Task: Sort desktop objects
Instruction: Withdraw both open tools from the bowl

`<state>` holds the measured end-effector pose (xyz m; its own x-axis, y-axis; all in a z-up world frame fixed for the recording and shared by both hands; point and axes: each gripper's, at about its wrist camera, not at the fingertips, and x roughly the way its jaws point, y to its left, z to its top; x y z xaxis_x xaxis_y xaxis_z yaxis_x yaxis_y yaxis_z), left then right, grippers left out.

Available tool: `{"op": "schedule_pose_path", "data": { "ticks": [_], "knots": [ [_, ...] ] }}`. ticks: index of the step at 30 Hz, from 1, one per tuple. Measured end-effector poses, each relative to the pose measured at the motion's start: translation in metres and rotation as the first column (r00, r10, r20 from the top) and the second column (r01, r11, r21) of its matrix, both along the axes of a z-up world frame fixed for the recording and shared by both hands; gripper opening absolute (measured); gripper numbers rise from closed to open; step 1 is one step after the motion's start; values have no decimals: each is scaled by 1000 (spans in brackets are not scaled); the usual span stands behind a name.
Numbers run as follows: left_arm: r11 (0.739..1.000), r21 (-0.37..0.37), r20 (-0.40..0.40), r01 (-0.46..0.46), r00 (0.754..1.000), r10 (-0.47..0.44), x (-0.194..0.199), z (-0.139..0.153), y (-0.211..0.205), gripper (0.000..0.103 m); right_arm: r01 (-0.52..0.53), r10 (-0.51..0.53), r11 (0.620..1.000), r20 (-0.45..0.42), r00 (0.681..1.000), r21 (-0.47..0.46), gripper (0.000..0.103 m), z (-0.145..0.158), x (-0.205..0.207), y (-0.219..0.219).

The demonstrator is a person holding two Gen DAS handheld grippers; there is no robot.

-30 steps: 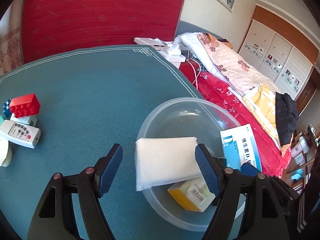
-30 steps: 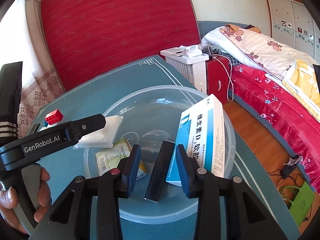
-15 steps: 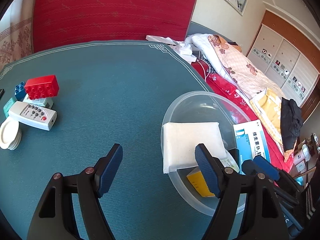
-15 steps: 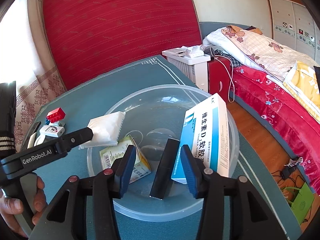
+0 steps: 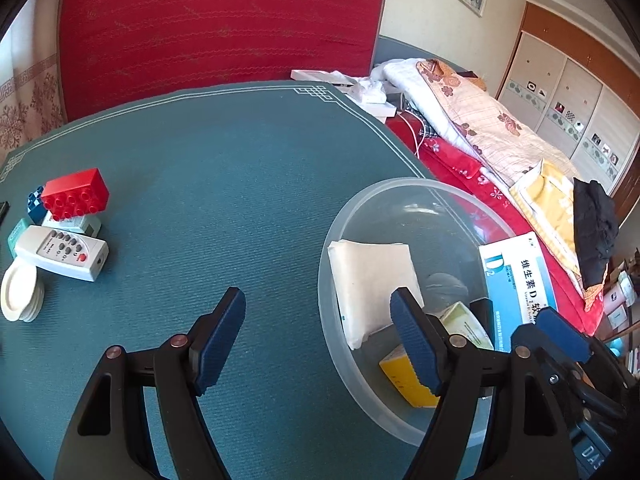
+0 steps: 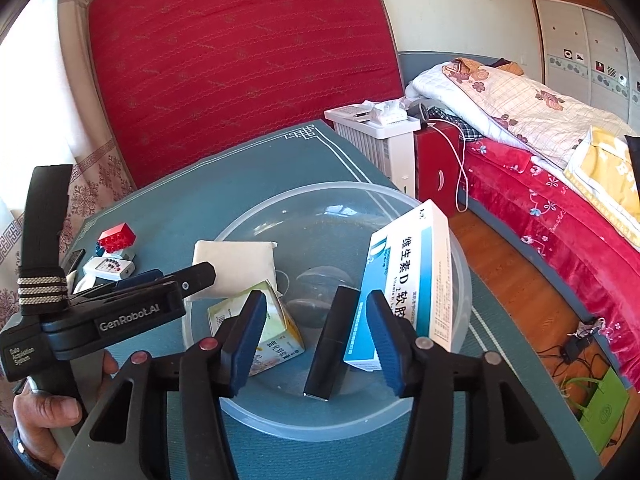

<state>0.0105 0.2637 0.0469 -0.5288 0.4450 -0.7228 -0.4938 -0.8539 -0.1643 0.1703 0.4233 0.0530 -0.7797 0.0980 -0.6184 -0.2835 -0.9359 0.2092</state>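
A clear plastic bowl [image 5: 400,181] [image 6: 320,189] stands at the table's right side. In it lie a white tissue pack [image 5: 372,276] [image 6: 234,260], a yellow-green carton [image 5: 404,376] [image 6: 276,340], a blue-and-white medicine box [image 5: 516,280] [image 6: 412,276] leaning on the wall, and a slim black stick [image 6: 332,340]. My right gripper [image 6: 316,336] hangs over the bowl's near side. Its jaws are opening, with the black stick between them and the pads clear of it. My left gripper [image 5: 318,332] [image 6: 172,276] is open and holds nothing, at the bowl's left rim.
On the green table mat [image 5: 224,184], far left, sit a red toy brick [image 5: 76,194] on other bricks, a white remote [image 5: 64,252] and white round lids [image 5: 20,292]. A hand [image 6: 44,412] holds the left gripper. A white heater [image 6: 376,140] and a bed [image 6: 540,128] stand beyond the table's right edge.
The tissue pack dropped from between the left jaws into the bowl, and the left gripper drew back to the left. The right jaws widened off the black stick, which stays leaning in the bowl.
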Motion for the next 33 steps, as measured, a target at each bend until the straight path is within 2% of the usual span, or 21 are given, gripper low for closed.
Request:
{"op": "schedule_pose_path", "data": {
  "ticks": [9,13,22,29,33],
  "knots": [
    [1000,3,-38,-31,999,31,11,13,-27,78,-21,21,1000,-12,1000,11,57,4,3,-11],
    [998,-13,-51,-65,997,65,13,12,-45,78,-32,32,999,-13,999,13,61,3,4,-19],
    [982,5,8,-191,982,191,3,1,-106,78,-55,55,998,-10,998,4,65,1,1,-41],
    [943,16,64,-334,941,332,-6,-12,-164,78,-72,72,997,-16,997,-13,68,2,-7,-60],
    [901,13,101,-434,897,430,-11,-20,-201,78,-99,99,995,-13,995,-14,68,1,-12,-75]
  ]
}}
